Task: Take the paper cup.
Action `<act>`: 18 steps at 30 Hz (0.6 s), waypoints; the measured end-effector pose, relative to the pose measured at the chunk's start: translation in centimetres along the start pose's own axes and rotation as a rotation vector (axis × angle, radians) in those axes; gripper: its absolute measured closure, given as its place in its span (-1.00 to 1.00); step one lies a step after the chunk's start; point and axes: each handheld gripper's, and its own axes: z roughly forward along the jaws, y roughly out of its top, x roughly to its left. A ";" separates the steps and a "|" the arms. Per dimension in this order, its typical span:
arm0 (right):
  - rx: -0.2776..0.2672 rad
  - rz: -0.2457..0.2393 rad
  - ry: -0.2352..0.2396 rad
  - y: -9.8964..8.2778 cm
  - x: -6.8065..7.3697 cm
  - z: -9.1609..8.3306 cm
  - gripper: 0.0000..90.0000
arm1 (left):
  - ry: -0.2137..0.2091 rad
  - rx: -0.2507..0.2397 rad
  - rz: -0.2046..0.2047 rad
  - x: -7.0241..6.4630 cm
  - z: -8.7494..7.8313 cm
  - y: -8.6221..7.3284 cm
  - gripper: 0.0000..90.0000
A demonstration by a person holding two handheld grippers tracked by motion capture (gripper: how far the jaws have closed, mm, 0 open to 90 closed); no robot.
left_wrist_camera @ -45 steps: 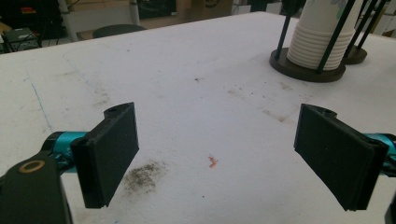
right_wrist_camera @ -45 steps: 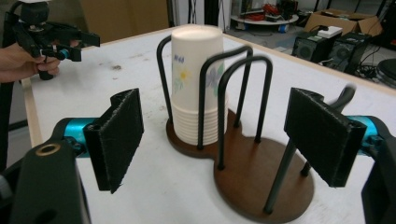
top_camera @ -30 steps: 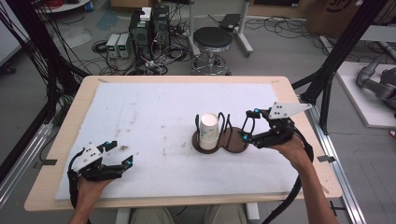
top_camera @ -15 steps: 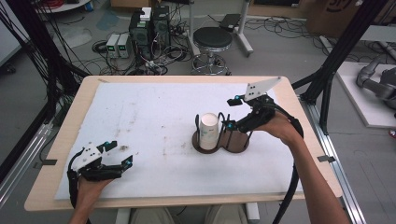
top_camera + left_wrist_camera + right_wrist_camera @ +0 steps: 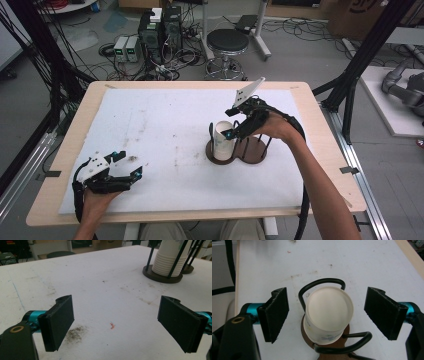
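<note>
Hovering above the stack of paper cups (image 5: 223,141), my right gripper (image 5: 327,315) has its jaws spread wide, one on either side of the stack, touching nothing. The cups sit upside down in a dark wire holder (image 5: 247,152). Well apart from the holder, my left gripper (image 5: 131,172) rests spread apart on the white table (image 5: 165,120).

Wood table (image 5: 320,135) w/ white mat (image 5: 165,125); cup rack (image 5: 240,152) on mat.
</note>
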 end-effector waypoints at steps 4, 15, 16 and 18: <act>0.035 -0.010 0.003 0.0 -0.2 0.9 -0.55 | 0.000 0.002 0.005 0.0 0.0 0.0 -0.70; 0.095 0.009 0.033 -0.6 -0.9 3.1 -0.55 | 0.002 0.005 0.010 -0.1 0.1 0.0 -0.70; 0.100 0.014 0.033 -0.6 -0.9 3.1 -0.55 | 0.001 0.006 0.012 -0.1 0.1 0.0 -0.70; 0.106 0.010 0.032 -0.6 -0.9 3.1 -0.55 | 0.000 0.009 0.012 -0.1 0.1 0.0 -0.70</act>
